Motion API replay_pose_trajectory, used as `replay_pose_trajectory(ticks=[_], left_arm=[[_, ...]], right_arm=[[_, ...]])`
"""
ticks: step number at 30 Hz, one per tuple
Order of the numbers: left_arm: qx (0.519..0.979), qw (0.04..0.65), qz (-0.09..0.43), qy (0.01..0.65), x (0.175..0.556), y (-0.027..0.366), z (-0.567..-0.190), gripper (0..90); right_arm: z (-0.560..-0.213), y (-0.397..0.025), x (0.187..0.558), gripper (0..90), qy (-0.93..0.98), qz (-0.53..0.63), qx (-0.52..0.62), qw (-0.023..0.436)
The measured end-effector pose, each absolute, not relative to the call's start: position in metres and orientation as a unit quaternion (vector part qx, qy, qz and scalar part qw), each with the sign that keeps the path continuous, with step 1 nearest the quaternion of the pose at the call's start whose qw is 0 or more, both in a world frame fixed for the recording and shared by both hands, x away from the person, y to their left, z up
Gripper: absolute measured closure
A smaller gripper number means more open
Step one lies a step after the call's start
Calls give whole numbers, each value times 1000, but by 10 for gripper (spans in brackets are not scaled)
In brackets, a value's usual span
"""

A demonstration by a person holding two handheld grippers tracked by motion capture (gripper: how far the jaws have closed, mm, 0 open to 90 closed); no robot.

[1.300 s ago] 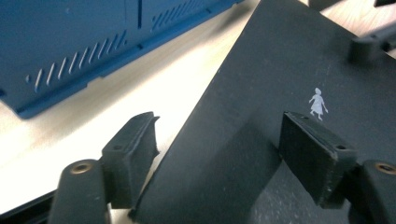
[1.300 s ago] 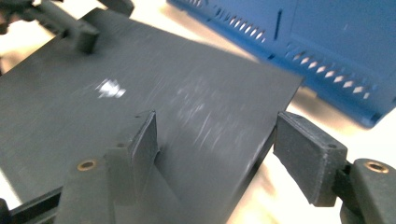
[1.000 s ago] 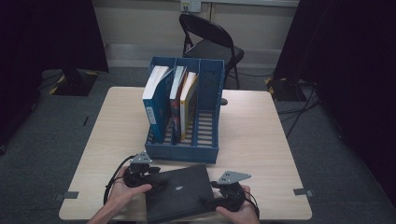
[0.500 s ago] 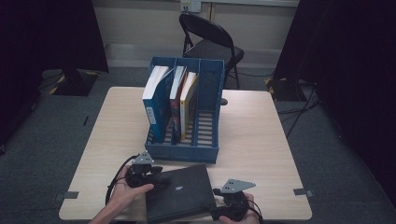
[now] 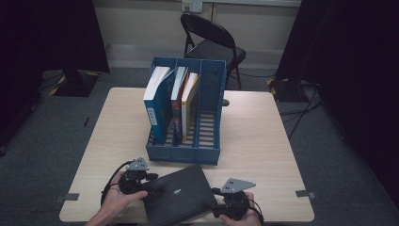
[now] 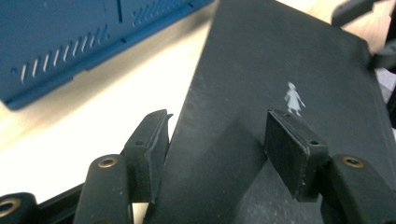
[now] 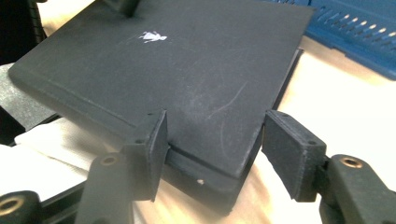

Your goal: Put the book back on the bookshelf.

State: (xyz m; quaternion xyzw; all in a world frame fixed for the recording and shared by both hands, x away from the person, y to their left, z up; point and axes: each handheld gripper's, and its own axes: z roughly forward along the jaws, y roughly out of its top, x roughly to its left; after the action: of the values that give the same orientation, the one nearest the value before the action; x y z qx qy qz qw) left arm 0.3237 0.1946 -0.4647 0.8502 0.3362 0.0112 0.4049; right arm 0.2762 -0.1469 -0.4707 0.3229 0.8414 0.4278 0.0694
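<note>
Jaws of both grippers are spread wide around a black book (image 5: 176, 195) lying flat at the table's (image 5: 263, 141) near edge. Its left edge is straddled by the left gripper (image 6: 215, 140), its near right corner by the right gripper (image 7: 212, 140). A small white figure (image 6: 293, 97) is printed on the cover. Just beyond, a blue file rack (image 5: 209, 117) is seen holding three upright books (image 5: 176, 101); a folding chair (image 5: 211, 42) is placed behind the table.
</note>
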Motion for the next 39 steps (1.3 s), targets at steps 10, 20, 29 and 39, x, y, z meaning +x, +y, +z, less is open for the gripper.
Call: replay_pose_trajectory(ticks=[10, 20, 29, 39], left_arm=[[833, 419, 15, 361, 329, 188, -467, 390], [842, 413, 29, 346, 333, 170, -466, 401], [852, 401, 23, 336, 327, 173, -464, 354], [851, 400, 4, 341, 309, 185, -463, 418]], right_arm=[[-471, -152, 273, 371, 833, 428, 345, 59], [-475, -152, 269, 431, 843, 409, 343, 63], [-475, -152, 275, 473, 841, 412, 346, 62], [-474, -155, 285, 480, 834, 408, 363, 72]])
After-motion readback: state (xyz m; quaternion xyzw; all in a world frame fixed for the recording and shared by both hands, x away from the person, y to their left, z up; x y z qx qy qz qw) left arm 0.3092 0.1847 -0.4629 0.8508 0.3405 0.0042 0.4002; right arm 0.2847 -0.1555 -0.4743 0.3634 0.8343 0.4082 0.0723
